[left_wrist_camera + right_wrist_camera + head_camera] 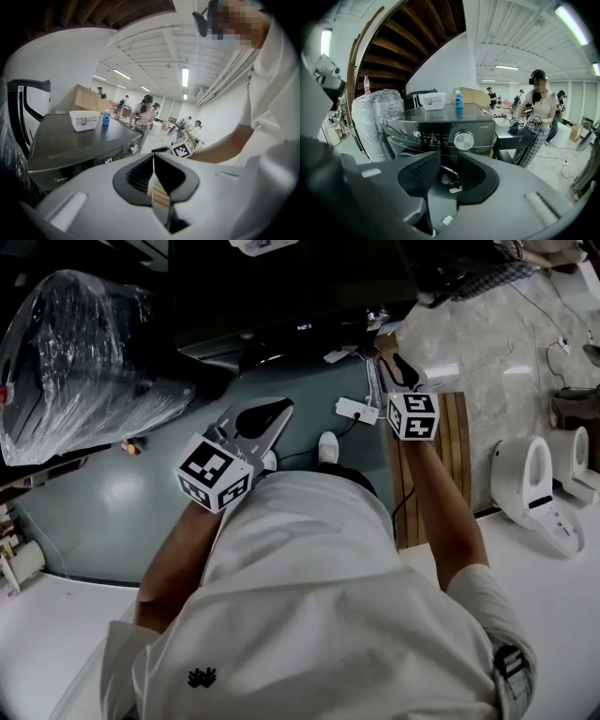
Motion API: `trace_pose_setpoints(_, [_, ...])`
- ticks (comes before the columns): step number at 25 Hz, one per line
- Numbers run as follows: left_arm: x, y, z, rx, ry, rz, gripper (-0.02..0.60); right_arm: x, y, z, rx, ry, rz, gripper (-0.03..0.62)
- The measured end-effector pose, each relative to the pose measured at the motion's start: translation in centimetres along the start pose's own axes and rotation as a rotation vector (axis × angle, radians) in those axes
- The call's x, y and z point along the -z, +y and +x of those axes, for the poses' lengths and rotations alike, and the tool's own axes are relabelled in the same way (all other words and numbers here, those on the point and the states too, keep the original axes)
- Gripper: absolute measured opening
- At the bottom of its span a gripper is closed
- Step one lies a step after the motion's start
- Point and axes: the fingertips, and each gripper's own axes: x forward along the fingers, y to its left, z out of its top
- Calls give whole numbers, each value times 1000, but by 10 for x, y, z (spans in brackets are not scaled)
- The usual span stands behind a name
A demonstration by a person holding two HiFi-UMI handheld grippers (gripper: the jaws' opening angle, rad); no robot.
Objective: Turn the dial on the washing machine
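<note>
Two grippers, one job: our right gripper (449, 160), jaws half-parted and empty, faces the dial (463, 140) near the washing machine's (440, 117) front right corner, ready to fit it. Our left gripper (153, 158) idles, jaws together.

Midea logo (61, 179) on the washing machine (75, 140) front, lit display (108, 161) on its panel showing 27
</note>
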Motion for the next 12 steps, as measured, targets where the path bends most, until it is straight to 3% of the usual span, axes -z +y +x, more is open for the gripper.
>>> trace_pose_setpoints(1, [-1,0,-3,19,0,8,58,-1,8,-12,2,-2,6,84])
trace_pose_setpoints(4, [-2,-1,-15,72,-4,28,58,-4,34,-47,7,-12,23,30])
trace_pose_setpoints(12, [23,9,-72,162,19,26,55,-8,125,-114,31,-25,80,2])
